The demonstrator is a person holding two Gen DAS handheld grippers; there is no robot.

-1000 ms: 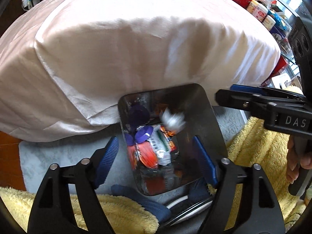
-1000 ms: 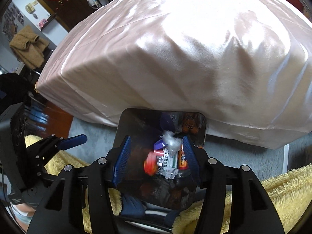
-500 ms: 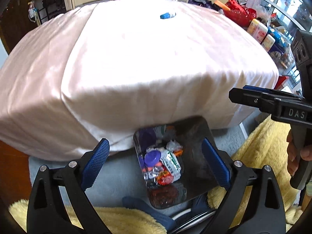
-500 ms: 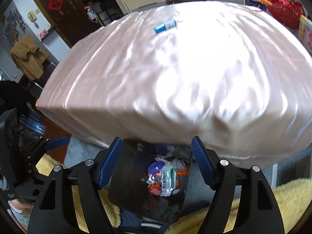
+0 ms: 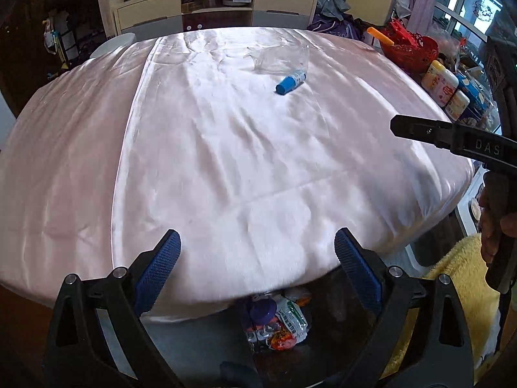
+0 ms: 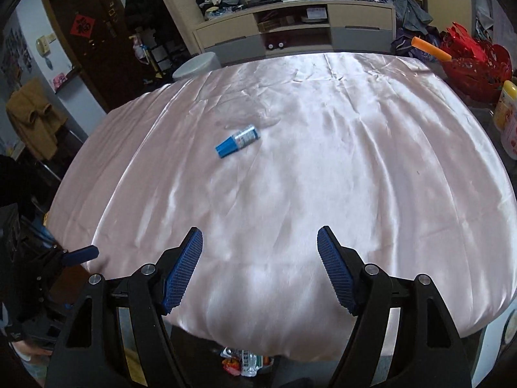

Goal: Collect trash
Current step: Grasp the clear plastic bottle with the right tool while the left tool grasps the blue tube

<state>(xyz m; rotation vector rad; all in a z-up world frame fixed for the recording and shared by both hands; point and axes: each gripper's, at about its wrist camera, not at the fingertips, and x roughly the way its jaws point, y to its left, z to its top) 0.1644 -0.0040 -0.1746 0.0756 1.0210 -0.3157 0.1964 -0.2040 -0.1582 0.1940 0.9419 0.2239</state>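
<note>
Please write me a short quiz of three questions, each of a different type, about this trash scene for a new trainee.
1. True or false: the small blue-capped tube lies on the pink satin tablecloth.
2. Multiple choice: the left gripper and the right gripper are: A) both open and empty; B) both shut; C) one holds a wrapper.
3. Fill in: the colourful snack wrappers lie in the dark metal bin below the table's ____ edge.

Key: 1 true; 2 A; 3 near.
</note>
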